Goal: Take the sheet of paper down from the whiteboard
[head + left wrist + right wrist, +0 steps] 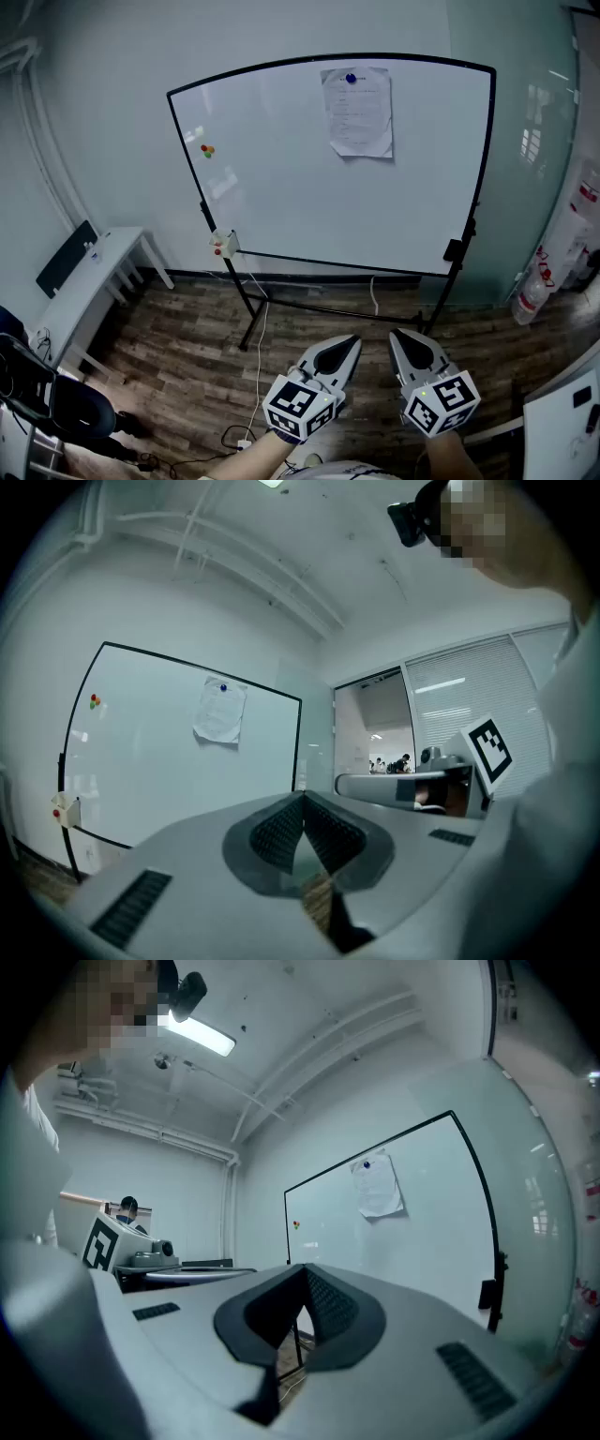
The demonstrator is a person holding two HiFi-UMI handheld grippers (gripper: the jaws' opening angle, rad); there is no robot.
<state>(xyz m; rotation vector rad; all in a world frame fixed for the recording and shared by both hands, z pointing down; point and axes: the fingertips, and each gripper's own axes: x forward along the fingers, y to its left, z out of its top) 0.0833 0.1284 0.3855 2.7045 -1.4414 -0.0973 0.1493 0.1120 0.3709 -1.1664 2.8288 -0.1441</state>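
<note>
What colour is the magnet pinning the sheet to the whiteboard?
The magnet is dark blue; the head view shows it best.

Sheet of paper (357,111): print illegible

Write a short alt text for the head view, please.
A sheet of paper hangs under a blue magnet near the top of a whiteboard. Below, the left gripper and the right gripper are shut, empty, away from it.

Cool, even indoor light with heavy fisheye bend

We see a ceiling tube lamp (197,1037) glowing in the right gripper view, pale glare patches on the whiteboard (281,206), its frame bowed outward, black rounded corners in both gripper views, and the near foreground slightly soft.
</note>
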